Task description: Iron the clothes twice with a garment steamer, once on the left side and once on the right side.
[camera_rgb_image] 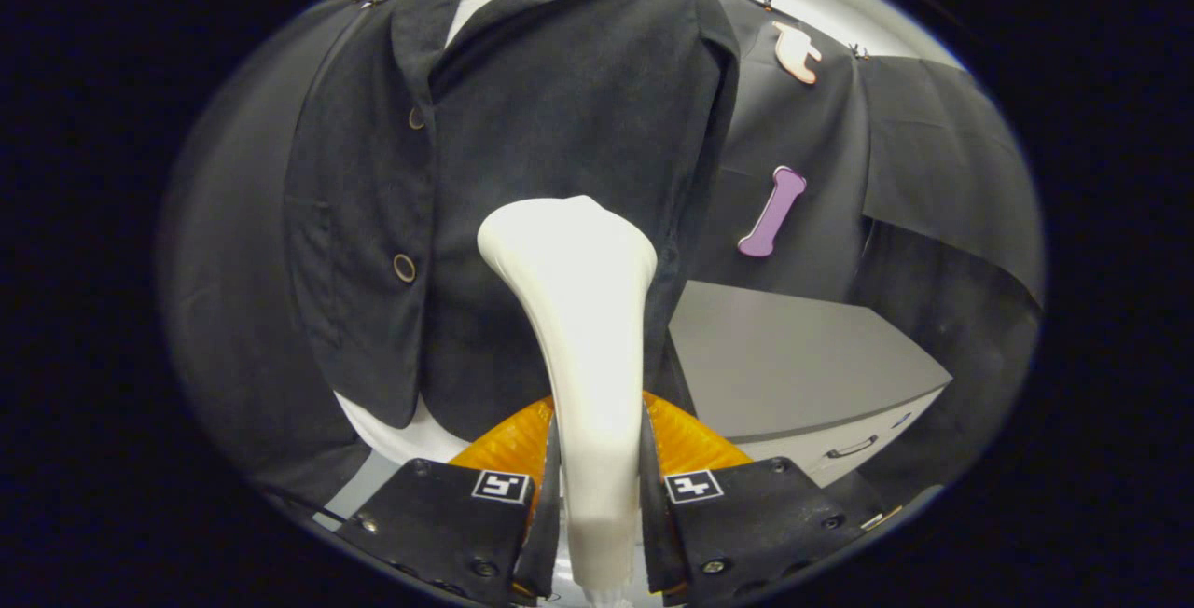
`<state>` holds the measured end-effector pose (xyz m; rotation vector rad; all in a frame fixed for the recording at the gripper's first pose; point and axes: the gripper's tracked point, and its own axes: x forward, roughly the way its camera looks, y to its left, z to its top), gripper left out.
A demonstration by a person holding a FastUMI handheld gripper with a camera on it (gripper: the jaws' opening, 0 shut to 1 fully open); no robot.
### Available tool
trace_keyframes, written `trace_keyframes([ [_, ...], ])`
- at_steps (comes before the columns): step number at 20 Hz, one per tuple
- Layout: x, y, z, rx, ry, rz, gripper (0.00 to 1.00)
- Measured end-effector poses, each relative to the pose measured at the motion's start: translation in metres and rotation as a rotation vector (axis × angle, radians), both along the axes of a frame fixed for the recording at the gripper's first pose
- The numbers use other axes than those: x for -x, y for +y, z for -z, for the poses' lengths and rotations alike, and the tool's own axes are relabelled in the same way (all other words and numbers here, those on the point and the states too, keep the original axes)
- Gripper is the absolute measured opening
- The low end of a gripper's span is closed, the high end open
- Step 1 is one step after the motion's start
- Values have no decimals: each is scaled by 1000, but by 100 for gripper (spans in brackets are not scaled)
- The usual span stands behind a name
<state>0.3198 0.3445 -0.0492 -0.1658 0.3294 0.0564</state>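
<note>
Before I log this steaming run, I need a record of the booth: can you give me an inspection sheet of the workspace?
Surface: grey cabinet top, bare where visible.
Job's things: white garment steamer held upright, head up against the dark jacket on a hanger.
Clutter: orange object just behind the fingers.
Tool: tool shut on the steamer's handle, both fingers pressing on it.
Cables: nothing seen.
Surroundings: black cloth wall; drawer with handle below the cabinet top.

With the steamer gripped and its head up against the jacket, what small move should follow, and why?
Probably a slow stroke down the panel. The gripper is shut on the white steamer, whose head sits at mid-height on the dark jacket, right of the buttons, with fabric below.
</note>
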Motion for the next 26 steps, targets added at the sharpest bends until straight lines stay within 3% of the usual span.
trace_keyframes([
  [17,17,1,120,-50,215,-4,40],
  [22,26,-2,113,-76,236,-6,39],
  [26,40,-6,61,-134,167,-7,39],
])
